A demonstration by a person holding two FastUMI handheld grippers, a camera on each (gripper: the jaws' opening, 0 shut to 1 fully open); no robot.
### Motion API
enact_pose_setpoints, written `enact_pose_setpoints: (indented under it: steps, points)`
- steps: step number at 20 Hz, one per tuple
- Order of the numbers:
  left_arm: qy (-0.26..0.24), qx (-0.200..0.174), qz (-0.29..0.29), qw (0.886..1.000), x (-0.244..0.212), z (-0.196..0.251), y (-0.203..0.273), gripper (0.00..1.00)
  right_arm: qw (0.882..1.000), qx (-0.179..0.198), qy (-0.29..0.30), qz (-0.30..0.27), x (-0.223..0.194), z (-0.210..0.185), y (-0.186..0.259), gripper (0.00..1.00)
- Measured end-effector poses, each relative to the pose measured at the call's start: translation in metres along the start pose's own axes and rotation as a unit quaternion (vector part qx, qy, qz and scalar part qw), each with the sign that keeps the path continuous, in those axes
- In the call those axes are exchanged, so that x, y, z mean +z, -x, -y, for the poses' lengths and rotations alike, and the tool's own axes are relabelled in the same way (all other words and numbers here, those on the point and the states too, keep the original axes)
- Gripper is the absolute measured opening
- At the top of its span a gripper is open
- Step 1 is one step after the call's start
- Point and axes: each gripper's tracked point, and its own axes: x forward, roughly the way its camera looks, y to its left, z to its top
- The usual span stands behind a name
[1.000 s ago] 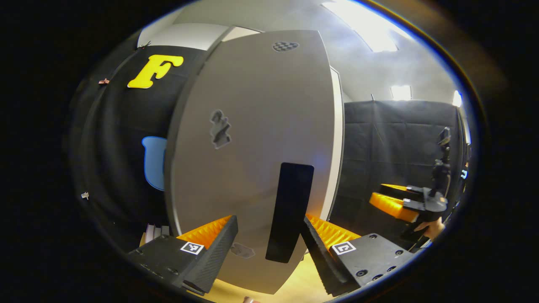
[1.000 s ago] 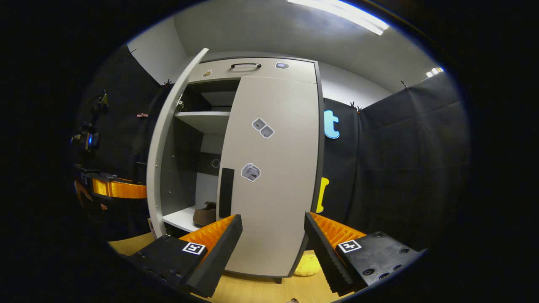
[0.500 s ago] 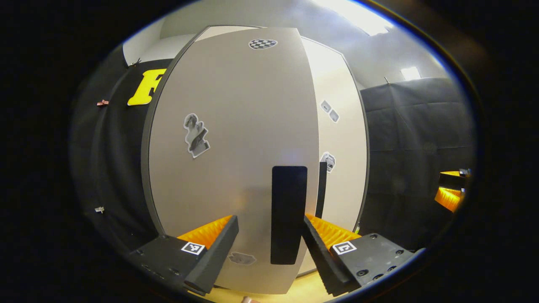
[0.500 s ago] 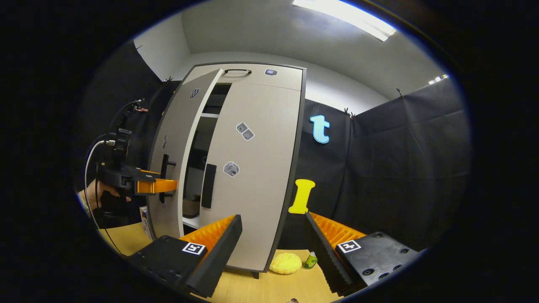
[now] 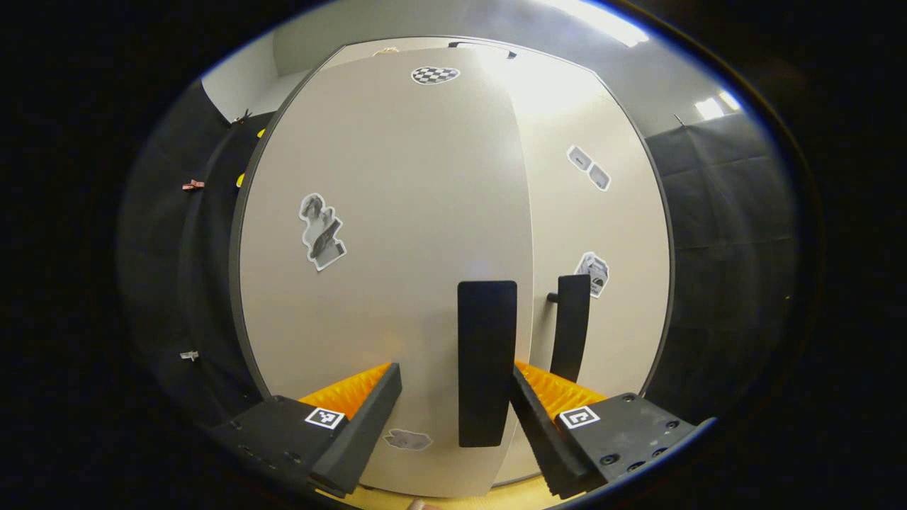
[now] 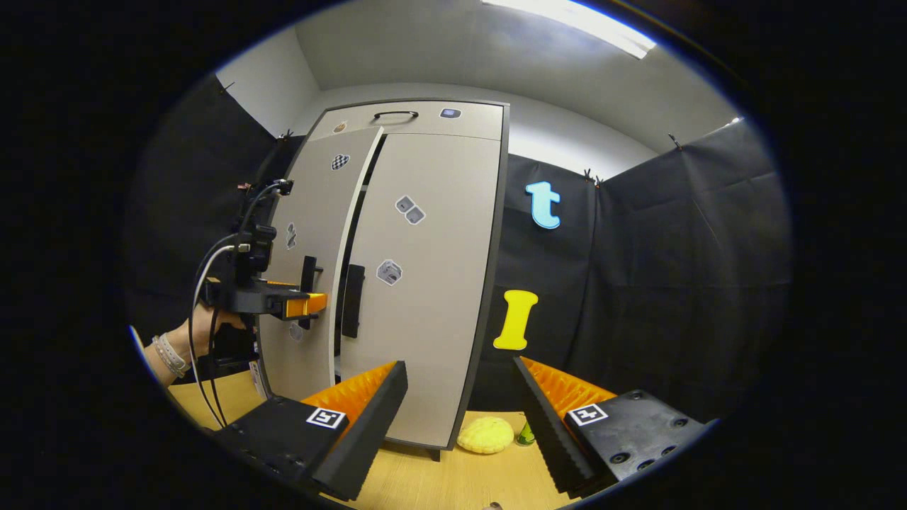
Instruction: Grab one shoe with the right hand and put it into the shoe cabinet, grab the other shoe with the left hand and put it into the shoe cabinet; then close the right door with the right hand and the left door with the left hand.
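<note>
Grey left door [image 6: 308,234] has swung nearly shut against the closed right door [image 6: 425,283], left gripper [image 5: 453,397] and right gripper [image 6: 460,397] both spread apart, leaving final seating.

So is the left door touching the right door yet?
Apart. The right gripper view shows the left door ajar, with a dark gap between its edge and the right door.

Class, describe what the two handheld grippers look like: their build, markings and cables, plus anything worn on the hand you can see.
Each gripper has two dark blocky bodies, each bearing a small square black-and-white tag, with ribbed wedge jaws: see the right gripper and left gripper. In the right gripper view, the left gripper carries a small upright device with looping white and black cables. The hand holding it wears a pale wristband.
</note>
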Motion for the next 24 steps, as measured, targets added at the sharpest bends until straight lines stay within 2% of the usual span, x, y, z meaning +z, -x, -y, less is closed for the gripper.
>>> enact_pose_setpoints:
  steps: [2, 6, 9, 10, 11, 17, 22, 24]
  points:
    - [-0.003, 0.016, 0.000, 1.000, 0.001, 0.001, -0.004, 0.94, 1.000, 0.001, 0.000, 0.000, 0.000, 0.003, 0.002, 0.98]
    - [-0.036, 0.045, 0.004, 0.998, 0.004, 0.006, -0.006, 0.92, 1.000, 0.008, -0.002, -0.005, -0.001, 0.002, 0.005, 0.98]
    - [-0.040, 0.059, 0.005, 0.997, 0.004, 0.007, -0.009, 0.94, 1.000, 0.011, -0.004, -0.003, 0.000, 0.002, 0.008, 0.98]
    - [-0.039, 0.060, 0.007, 0.997, 0.004, 0.007, -0.009, 0.92, 1.000, 0.012, -0.005, -0.004, 0.000, 0.001, 0.008, 0.97]
    - [-0.038, 0.061, 0.008, 0.997, 0.003, 0.007, -0.010, 0.94, 1.000, 0.013, -0.006, -0.005, 0.000, 0.001, 0.009, 0.98]
    - [-0.010, 0.040, 0.004, 0.999, 0.000, 0.009, 0.009, 0.93, 1.000, 0.025, -0.015, 0.000, 0.004, -0.007, 0.008, 0.98]
    - [-0.021, 0.013, 0.012, 1.000, 0.011, 0.008, 0.071, 0.93, 0.999, 0.042, -0.026, -0.001, 0.002, -0.021, 0.000, 0.98]
    - [-0.003, 0.001, 0.010, 1.000, 0.015, 0.004, 0.100, 0.93, 0.998, 0.051, -0.033, 0.001, 0.004, -0.030, -0.003, 0.98]
